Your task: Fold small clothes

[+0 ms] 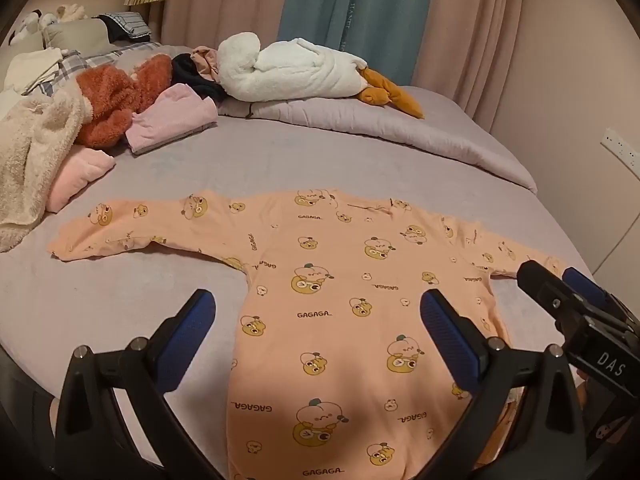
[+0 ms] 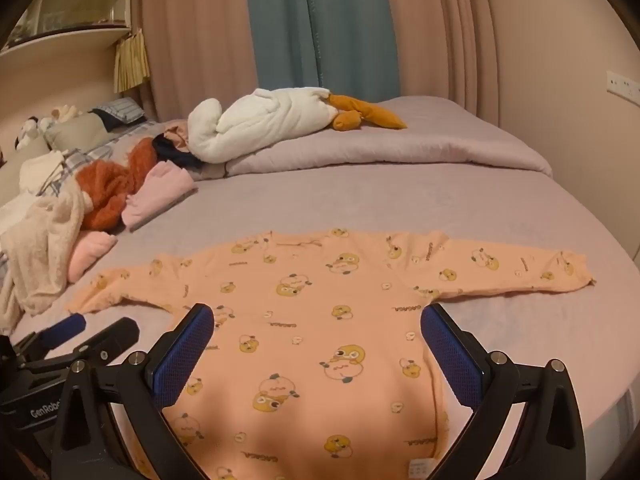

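A peach top printed with cartoon ducks lies flat on the lilac bed, body toward the near edge and both sleeves spread out toward the left and right sides. The left gripper hovers over the top's body with its jaws wide apart, holding nothing; its blue pads straddle the left side seam and the chest. The right gripper hangs just beside it, also spread open and empty, over the right half of the body. Along the bed's left edge sits a heap of clothes: a cream fleece, a rust fuzzy piece, a folded pink garment and a pale pink roll. A white plush goose rests on the folded duvet at the far side, possibly touching a dark garment beside its head, though that spot is dim.
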`<state>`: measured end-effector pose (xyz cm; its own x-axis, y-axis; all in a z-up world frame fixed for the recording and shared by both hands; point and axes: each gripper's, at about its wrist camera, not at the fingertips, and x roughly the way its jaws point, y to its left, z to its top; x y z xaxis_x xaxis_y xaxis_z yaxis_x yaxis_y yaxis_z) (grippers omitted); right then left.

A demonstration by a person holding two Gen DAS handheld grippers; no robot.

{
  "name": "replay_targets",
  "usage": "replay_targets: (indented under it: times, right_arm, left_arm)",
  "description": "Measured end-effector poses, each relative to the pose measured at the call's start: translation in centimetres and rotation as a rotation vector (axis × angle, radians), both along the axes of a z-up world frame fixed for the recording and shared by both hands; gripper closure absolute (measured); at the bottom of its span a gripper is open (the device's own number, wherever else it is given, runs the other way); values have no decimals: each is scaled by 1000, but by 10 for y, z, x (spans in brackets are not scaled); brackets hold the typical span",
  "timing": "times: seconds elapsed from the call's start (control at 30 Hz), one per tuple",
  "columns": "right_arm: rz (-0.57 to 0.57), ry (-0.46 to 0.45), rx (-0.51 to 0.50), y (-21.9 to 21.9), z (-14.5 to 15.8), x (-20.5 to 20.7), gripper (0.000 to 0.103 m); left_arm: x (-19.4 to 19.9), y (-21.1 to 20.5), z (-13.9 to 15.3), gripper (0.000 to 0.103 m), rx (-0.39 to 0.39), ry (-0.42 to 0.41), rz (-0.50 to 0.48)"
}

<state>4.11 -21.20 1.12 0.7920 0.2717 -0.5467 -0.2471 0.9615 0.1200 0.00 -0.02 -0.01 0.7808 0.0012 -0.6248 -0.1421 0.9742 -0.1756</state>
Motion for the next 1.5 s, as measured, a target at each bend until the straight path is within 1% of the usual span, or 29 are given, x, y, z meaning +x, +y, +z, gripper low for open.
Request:
replay_targets:
  times: [0.17,0.43,0.63,0.77,0.87,0.93,1.1,1.17,1.33,1.37,1.43,1.5]
  right_arm:
    - [-5,4,-4,0,-1,1,1]
    - [-13,15,-2,1,-5,4,1]
    - [-23,24,-8,1,-9,6,1]
    - [-25,31,-12,0,-10,7,1]
    - [-30,36,-17,1,-10,9,1]
    - [-29,36,-16,1,-10,9,1]
    - [-28,37,-24,3,-10,10,1]
    - [-28,38,-23,3,-10,10,1]
    - [-34,38,-24,3,-11,10,1]
    - [-35,38,-24,3,-11,10,1]
    - [-37,39,-24,2,-11,10,1]
    - [-43,35,-30,3,-11,9,1]
  left_arm:
    - [-3,1,-2,1,-5,6,-1]
    - [4,3,-12,1,-13,11,-11]
    - [7,-1,-11,1,-19,34,-15]
    - [7,-1,-10,1,-25,29,-22]
    - [6,0,-9,1,-12,-18,-27]
    - [6,2,-9,1,-21,-22,-27]
    - [7,4,-9,1,-39,-9,-26]
    - [7,5,-10,1,-71,4,-28]
    - [7,6,-11,1,-65,31,-30]
    - [7,6,-11,1,-48,22,-30]
    - [8,6,-12,1,-26,30,-31]
    - [9,5,-12,1,-52,44,-35]
